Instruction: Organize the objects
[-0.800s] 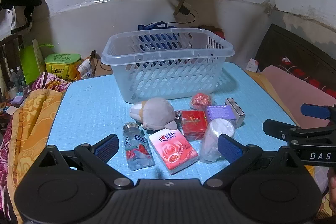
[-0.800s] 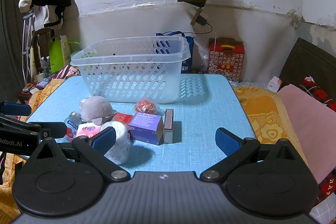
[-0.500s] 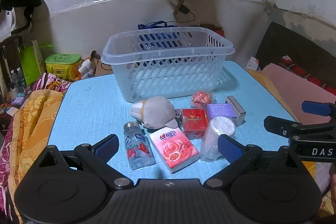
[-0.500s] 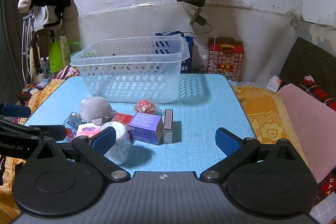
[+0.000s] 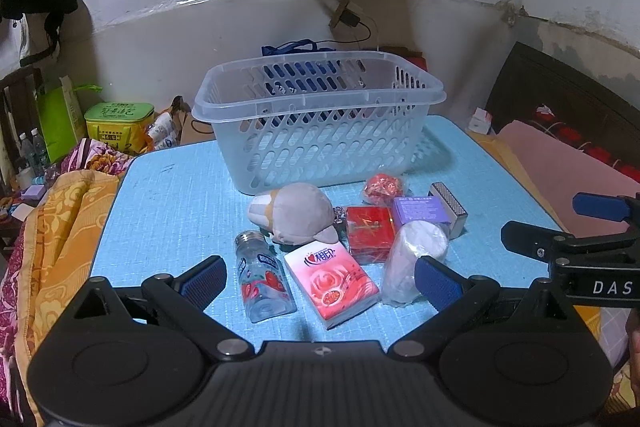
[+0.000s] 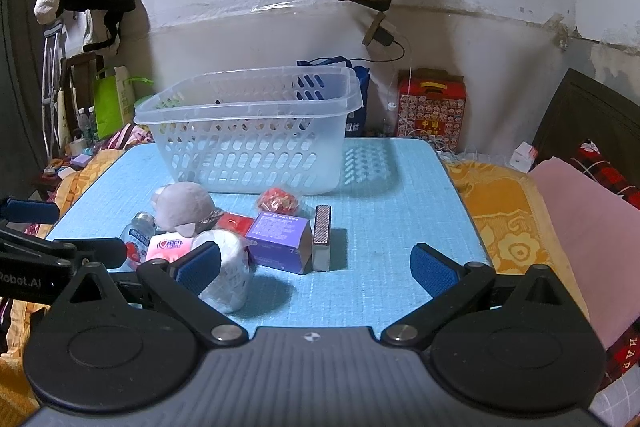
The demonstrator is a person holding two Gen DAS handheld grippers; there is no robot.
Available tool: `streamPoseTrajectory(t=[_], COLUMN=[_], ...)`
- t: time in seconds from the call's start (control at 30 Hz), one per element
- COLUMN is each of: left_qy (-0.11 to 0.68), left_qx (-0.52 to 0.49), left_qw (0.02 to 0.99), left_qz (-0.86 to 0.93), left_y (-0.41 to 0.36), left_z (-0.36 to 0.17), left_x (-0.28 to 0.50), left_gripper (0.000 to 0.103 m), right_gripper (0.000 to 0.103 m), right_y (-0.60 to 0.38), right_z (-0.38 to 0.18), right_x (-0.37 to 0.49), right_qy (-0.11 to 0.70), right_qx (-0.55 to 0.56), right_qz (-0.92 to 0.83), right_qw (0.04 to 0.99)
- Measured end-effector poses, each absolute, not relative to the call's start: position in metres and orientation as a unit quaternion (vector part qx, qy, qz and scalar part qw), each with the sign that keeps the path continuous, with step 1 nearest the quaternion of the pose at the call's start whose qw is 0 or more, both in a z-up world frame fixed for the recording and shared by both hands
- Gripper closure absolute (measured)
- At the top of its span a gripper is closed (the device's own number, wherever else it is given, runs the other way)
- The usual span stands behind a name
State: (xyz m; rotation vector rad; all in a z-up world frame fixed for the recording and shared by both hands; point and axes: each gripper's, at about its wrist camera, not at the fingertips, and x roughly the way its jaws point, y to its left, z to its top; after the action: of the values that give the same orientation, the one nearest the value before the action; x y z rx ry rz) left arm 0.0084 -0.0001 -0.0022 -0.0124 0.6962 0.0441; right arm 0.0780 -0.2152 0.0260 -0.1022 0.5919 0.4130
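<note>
1. The left tongs (image 5: 318, 281) are spread wide above the near edge of the blue table (image 5: 168, 203), pinching nothing.
2. The right tongs (image 6: 316, 265) are spread wide too and hold nothing; they hover over the table's near right part.
3. A clear plastic basket (image 5: 320, 99) stands upright at the far middle of the table.
4. In front of the basket lies a tight cluster of small things.
5. A grey plush toy (image 5: 294, 213) lies just in front of the basket's near wall.
6. A small clear bottle (image 5: 262, 277) lies on its side, its cap near the toy.
7. A pink tissue pack (image 5: 330, 277) lies just right of the bottle.
8. A red box (image 5: 370, 229) sits behind the tissue pack, beside the toy.
9. A white roll in plastic wrap (image 5: 412, 259) lies on its side to the right of the red box, partly behind the left tongs' right finger.
10. A purple box (image 6: 280, 241) sits behind the roll, with a matchbox (image 6: 322, 241) standing on edge against its right side.
11. A red candy in clear wrap (image 6: 278, 203) lies between the purple box and the basket.
</note>
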Motion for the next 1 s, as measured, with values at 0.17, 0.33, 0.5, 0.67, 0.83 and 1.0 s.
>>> streamPoseTrajectory(t=[0.17,0.33,0.5,0.67,0.83,1.0], left_qy=[0.342,0.343,0.343,0.343,0.343,0.343], left_qx=[-0.005,-0.004,0.000,-0.003,-0.005,-0.006], left_qw=[0.940,0.939,0.939,0.939,0.939,0.939], left_qz=[0.021,0.021,0.020,0.019,0.019,0.018], left_y=[0.0003,-0.0002,-0.0016,-0.0011,0.0007,0.0009], left_z=[-0.0032,-0.0039,-0.0057,-0.0059,-0.0055,-0.0054], left_x=[0.0076,0.0088,0.0090,0.0089,0.0076,0.0075], left_gripper=[0.002,0.002,0.002,0.002,0.002,0.002], right_gripper=[0.000,0.000,0.000,0.000,0.000,0.000], right_y=[-0.2151,-0.2144,-0.2134,-0.2133,-0.2138,-0.2148], right_z=[0.0257,0.0258,0.0255,0.0249,0.0252,0.0257], right_x=[0.0777,0.0782,0.0780,0.0786,0.0783,0.0781], right_qy=[0.291,0.293,0.292,0.293,0.294,0.293], right_qx=[-0.049,-0.047,-0.051,-0.050,-0.049,-0.049], right_qz=[0.202,0.202,0.200,0.199,0.199,0.196], right_qw=[0.934,0.933,0.934,0.934,0.933,0.935])
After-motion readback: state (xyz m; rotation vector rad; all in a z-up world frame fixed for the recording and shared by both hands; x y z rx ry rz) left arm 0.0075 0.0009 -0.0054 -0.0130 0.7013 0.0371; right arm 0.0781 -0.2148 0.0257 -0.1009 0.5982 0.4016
